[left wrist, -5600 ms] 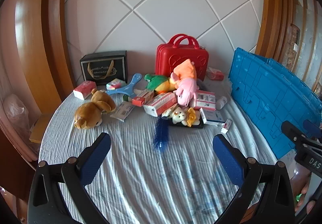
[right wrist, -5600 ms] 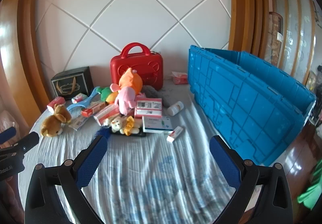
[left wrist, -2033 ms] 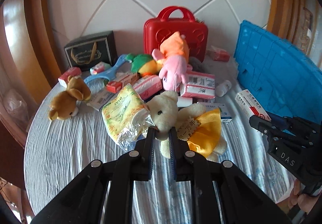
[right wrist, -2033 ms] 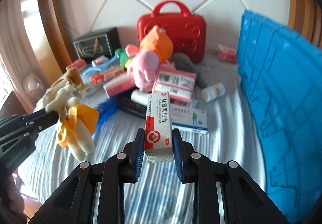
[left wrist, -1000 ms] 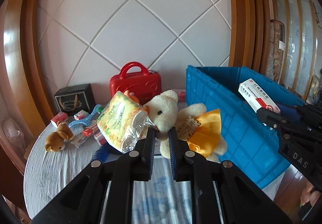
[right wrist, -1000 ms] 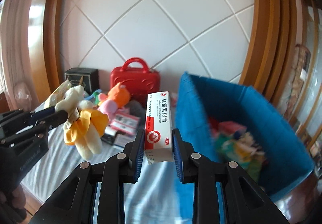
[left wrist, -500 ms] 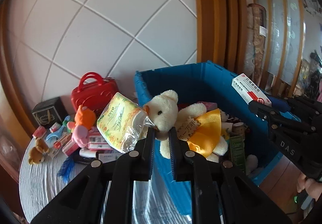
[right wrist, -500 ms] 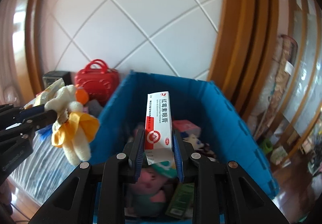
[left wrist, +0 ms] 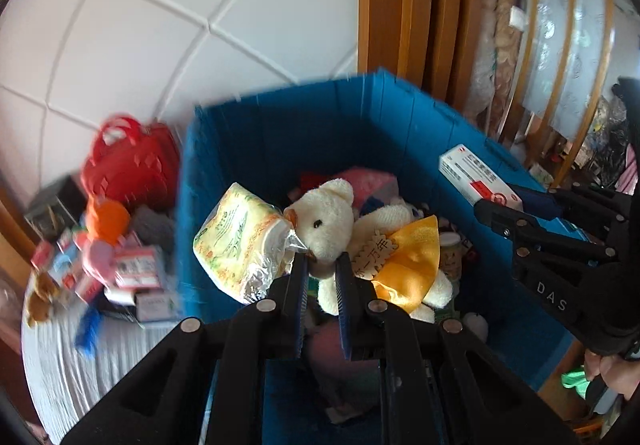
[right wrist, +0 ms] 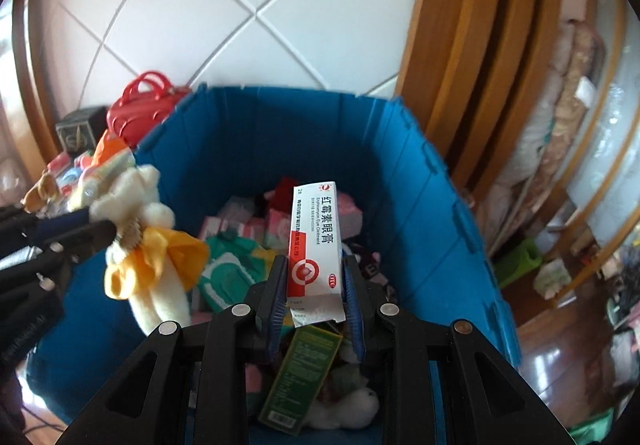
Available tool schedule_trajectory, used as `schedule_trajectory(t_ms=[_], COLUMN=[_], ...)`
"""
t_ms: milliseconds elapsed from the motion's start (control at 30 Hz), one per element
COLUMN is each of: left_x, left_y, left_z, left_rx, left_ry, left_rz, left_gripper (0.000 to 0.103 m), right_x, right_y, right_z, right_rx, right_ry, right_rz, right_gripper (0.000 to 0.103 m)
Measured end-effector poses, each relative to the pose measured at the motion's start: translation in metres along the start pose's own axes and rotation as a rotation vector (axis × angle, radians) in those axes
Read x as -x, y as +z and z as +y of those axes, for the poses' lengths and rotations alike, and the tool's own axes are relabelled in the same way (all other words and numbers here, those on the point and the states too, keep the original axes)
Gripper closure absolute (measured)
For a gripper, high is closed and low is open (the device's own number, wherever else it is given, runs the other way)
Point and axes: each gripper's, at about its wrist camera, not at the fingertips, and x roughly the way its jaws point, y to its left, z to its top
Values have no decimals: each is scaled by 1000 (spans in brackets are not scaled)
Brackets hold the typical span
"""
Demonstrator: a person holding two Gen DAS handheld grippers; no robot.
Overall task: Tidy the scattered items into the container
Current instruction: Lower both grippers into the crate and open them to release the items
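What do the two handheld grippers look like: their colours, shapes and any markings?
Both the left gripper and the right gripper are matte black plastic frames with angular struts and triangular cut-outs, joined by round silver rivets. Each carries two flat fingers lined with ribbed blue pads. In the left wrist view, white letters "DAS" mark the right gripper's side. No cables are visible, and sleeves cannot be made out.
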Motion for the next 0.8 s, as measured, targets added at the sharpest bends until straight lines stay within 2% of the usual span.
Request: schedule_trajectory(t_ms=[233, 567, 600, 733, 800], left_x=[-38, -42, -41, -36, -31], left_y=[-2, -16, -18, -22, -25], left_z=[-28, -46, -46, -50, -54], left_rx=[26, 29, 36, 49, 47], left_ry=[21, 57, 57, 60, 71], left_rz=[86, 120, 121, 115, 94], left_gripper=[90, 87, 86, 69, 67], right_x=[-34, -43, -42, -37, -33], right_y=[-4, -21, -21, -29, -33], right_z=[-22, -38, -38, -39, -42], right_rx=[81, 121, 124, 139, 148], right_ry=[54, 82, 82, 83, 80], right_rz=[103, 138, 138, 134, 122], right_gripper=[77, 76, 76, 75, 71])
